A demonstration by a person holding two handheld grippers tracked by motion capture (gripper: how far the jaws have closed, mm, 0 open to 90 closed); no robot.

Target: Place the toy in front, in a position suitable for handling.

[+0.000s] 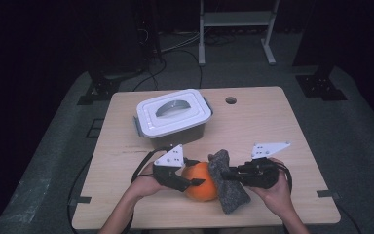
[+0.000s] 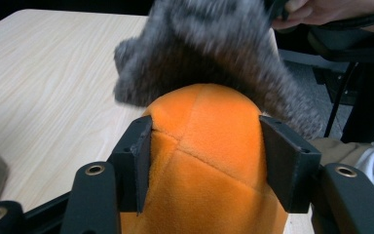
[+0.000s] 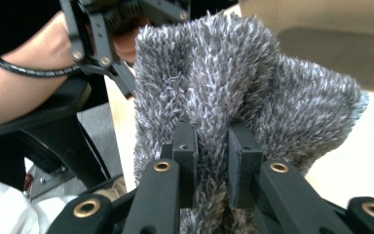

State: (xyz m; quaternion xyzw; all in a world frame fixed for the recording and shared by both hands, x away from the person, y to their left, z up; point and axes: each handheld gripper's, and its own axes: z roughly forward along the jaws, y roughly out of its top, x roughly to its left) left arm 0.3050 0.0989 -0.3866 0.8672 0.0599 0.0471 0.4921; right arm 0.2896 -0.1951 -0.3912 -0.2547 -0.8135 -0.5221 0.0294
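Observation:
An orange plush ball (image 1: 200,181) rests near the table's front edge. My left gripper (image 1: 195,182) is shut on it; in the left gripper view the ball (image 2: 209,161) bulges between both pads (image 2: 143,161). A shaggy grey cloth (image 1: 226,180) lies against the ball's right side and drapes over its top (image 2: 214,63). My right gripper (image 1: 226,174) is shut on a fold of this cloth (image 3: 214,97), pinched tight between its two pads (image 3: 185,151).
A grey lidded plastic box (image 1: 174,116) with a handle recess stands behind the ball at the table's middle left. A round hole (image 1: 231,100) is in the wooden tabletop (image 1: 263,126) near the far edge. A white frame leg (image 1: 202,34) stands beyond the table.

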